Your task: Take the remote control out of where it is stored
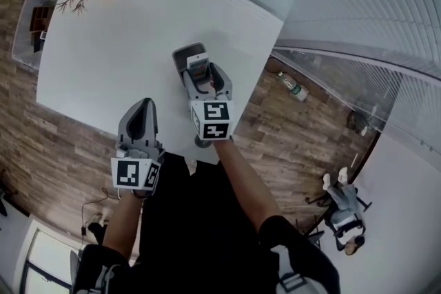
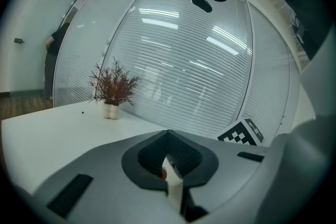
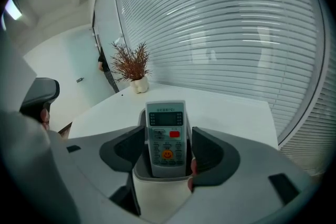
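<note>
Bright even light; lamp glare on blinds (image 3: pixel 236 34); fisheye warp, dark corners.

the table (image 1: pixel 138 45) was smooth matt white, the floor (image 1: pixel 41 148) grained wood. the remote control (image 3: pixel 167 136) and its holder (image 3: pixel 160 192) were pale plastic; the right gripper (image 3: pixel 167 150) was matt grey plastic with ribbed pads (image 3: pixel 210 152).

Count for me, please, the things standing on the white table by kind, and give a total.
Remote control: 1
Holder: 1
Potted plant: 1
Total: 3
</note>
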Demonstrator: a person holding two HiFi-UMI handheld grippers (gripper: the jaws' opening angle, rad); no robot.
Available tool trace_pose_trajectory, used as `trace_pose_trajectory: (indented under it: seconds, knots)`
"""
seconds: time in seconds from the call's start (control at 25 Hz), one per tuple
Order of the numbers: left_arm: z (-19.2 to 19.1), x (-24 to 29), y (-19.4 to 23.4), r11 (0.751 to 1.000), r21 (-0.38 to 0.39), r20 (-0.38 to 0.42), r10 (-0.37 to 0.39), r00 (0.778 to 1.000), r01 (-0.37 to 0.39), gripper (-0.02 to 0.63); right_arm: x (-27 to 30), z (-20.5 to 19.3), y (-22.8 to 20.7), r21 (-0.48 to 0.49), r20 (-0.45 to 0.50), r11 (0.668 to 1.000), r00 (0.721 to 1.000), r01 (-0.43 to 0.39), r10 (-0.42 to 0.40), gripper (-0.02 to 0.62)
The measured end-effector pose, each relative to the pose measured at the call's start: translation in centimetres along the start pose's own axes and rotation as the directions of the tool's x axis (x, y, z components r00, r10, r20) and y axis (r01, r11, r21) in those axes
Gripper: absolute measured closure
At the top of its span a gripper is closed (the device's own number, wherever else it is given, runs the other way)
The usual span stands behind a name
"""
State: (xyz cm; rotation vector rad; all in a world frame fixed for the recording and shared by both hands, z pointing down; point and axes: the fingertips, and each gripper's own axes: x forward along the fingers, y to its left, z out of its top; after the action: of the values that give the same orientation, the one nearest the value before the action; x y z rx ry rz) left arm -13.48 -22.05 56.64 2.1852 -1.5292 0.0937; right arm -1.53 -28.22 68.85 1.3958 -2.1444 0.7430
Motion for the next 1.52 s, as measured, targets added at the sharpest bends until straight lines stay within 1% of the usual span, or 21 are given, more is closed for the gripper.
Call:
trace_pose_trajectory:
  seconds: [0.2, 0.36, 0.48, 0.56, 0.64, 0.8, 1.04, 1.2, 1.52]
  knots:
    - [0.0, 0.1, -0.1, 1.000, -0.003, -0.004, -0.002, 1.000, 0.002, 0.600, 0.5, 0.1, 0.6, -0.017, -0.020, 1.000, 1.000, -0.009, 0.008, 0.330]
    - [0.1, 0.0, -0.1, 1.000, 0.026, -0.001, -0.004, 1.000, 0.004, 0.600, 0.8, -0.1, 0.3, -0.024, -0.026, 1.000, 1.000, 0.003, -0.003, 0.330]
    - [0.0, -0.2, -0.2, 1.000, 0.019, -0.002, 0.001, 1.000, 0.000, 0.600, 0.6, 0.1, 0.3, -0.048, -0.028, 0.999, 1.000, 0.008, -0.010, 0.331]
    - [-0.1, -0.5, -0.2, 1.000, 0.018, 0.001, 0.004, 1.000, -0.004, 0.599, 0.6, 0.2, 0.3, -0.063, -0.026, 0.998, 1.000, 0.013, -0.014, 0.334]
    - [-0.2, -0.7, -0.2, 1.000, 0.018, 0.002, 0.008, 1.000, -0.008, 0.599, 0.6, 0.2, 0.2, -0.070, -0.023, 0.997, 1.000, 0.016, -0.018, 0.353]
    - [-0.5, -1.2, -0.3, 1.000, 0.018, 0.000, 0.013, 1.000, -0.013, 0.600, 0.6, 0.2, 0.2, -0.076, -0.018, 0.997, 1.000, 0.015, -0.016, 0.357]
    - [-0.6, -2.3, -0.4, 1.000, 0.017, 0.005, 0.026, 1.000, -0.026, 0.600, -0.3, 1.3, 1.0, -0.121, 0.030, 0.993, 0.999, 0.016, -0.013, 0.359]
    - [-0.3, -2.5, -0.7, 1.000, 0.010, 0.020, 0.025, 1.000, -0.025, 0.599, -0.9, 2.1, 1.3, -0.114, 0.059, 0.993, 0.998, 0.010, -0.003, 0.359]
    - [0.9, -3.6, -2.1, 0.999, 0.022, 0.055, 0.022, 0.998, -0.023, 0.600, -3.3, 3.1, 1.2, -0.111, 0.100, 0.994, 0.995, 0.019, -0.008, 0.359]
